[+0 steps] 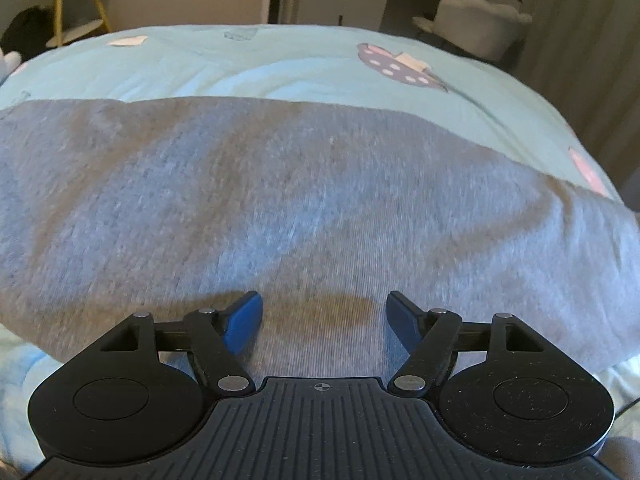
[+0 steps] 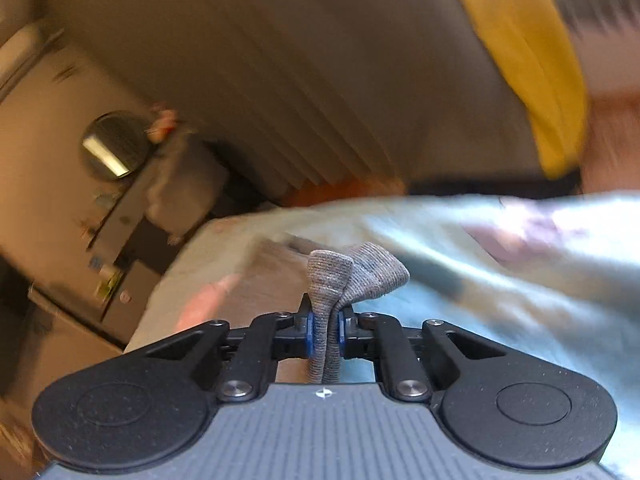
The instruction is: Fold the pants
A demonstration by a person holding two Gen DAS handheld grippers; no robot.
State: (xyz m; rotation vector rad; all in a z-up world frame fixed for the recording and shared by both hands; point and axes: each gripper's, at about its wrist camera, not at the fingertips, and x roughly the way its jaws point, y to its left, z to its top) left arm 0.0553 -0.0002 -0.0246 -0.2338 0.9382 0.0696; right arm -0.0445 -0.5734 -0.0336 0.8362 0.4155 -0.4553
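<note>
Nearest, the left gripper [image 1: 322, 316] hangs with jaws spread wide over the grey pants [image 1: 304, 208], nothing between its blue pads [image 1: 244, 326]. The pants lie flat on the pale blue bedspread [image 1: 280, 68], long axis left to right, both ends cut off. The right gripper [image 2: 325, 330] pinches a bunched fold of the pants. Its view is badly blurred; a yellow cloth [image 2: 532, 60] hangs far right.
</note>
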